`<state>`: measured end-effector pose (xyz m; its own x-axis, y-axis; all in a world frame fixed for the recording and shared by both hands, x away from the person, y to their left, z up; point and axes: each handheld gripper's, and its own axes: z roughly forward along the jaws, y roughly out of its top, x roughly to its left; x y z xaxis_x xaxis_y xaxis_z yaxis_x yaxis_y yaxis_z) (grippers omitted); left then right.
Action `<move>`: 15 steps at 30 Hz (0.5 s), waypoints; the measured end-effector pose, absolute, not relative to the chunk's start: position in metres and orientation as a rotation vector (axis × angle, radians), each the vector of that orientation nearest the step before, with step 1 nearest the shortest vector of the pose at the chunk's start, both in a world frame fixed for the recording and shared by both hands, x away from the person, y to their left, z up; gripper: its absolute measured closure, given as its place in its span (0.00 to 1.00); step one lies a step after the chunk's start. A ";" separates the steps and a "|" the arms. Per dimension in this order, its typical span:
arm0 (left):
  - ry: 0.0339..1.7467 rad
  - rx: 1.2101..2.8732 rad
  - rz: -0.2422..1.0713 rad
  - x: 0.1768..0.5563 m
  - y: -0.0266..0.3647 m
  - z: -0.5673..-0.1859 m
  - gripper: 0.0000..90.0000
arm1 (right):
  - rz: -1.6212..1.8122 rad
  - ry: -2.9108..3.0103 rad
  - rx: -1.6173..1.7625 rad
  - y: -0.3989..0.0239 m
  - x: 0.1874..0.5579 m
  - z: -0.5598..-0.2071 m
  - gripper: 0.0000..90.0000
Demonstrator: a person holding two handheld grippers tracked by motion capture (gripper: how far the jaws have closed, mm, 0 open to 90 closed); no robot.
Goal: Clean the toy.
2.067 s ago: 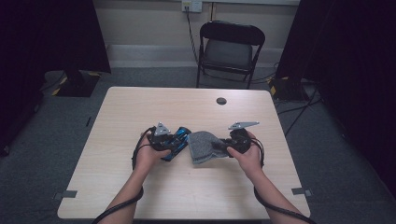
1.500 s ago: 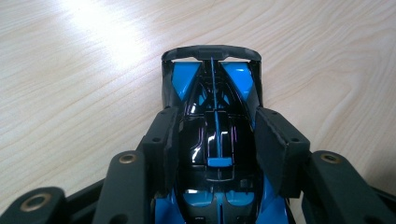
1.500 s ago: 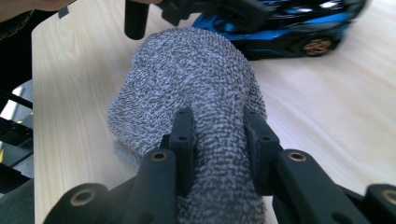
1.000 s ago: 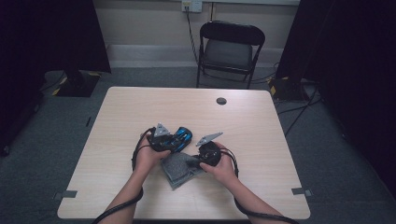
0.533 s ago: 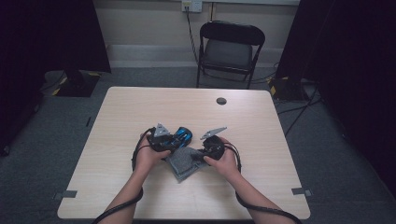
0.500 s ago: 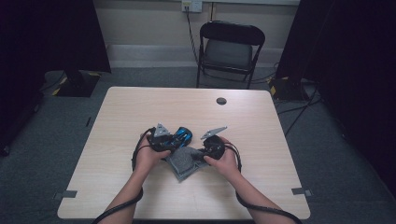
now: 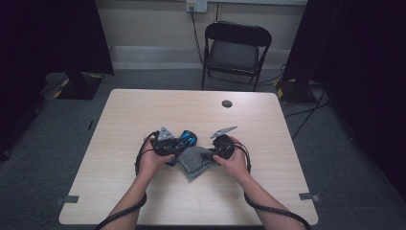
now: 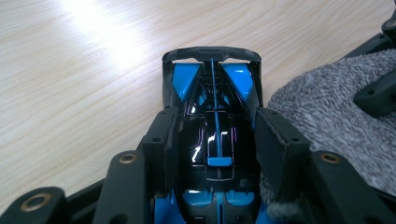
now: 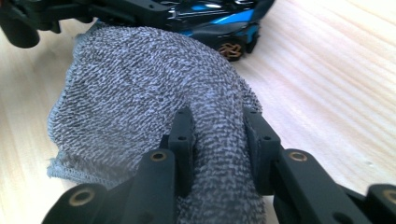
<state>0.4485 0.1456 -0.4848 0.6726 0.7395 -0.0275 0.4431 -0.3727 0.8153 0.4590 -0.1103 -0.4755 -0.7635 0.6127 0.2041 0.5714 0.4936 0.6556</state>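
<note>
High view: we are steadying the toy race car (image 7: 184,142) mid-bench (image 7: 143,115), grey cloth (image 7: 195,162) beside it.

Left gripper view: left gripper (image 8: 212,144) jaws are clamping the car, nose and long axis pointing away.

Right gripper view: right gripper (image 9: 218,140) jaws are pinching the cloth; wiping the car body probably comes next.

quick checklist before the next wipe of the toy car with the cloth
1. Left gripper clamped on the toy car: ok.
2. Right gripper pinching the grey cloth: ok.
3. Cloth lies beside the car, within reach of its body: ok.
4. Car wheels resting on the table: cannot tell.
5. Bare table around both hands, small black disc far off: ok.
</note>
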 end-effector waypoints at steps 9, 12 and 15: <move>0.914 2.026 0.437 0.449 0.146 -0.485 0.57 | 1.127 2.638 1.090 -0.117 0.467 -0.476 0.76; 0.912 2.029 0.436 0.449 0.146 -0.485 0.57 | 1.142 2.625 1.111 -0.121 0.469 -0.477 0.76; 0.913 2.030 0.435 0.449 0.146 -0.484 0.57 | 1.148 2.615 1.128 -0.124 0.471 -0.477 0.76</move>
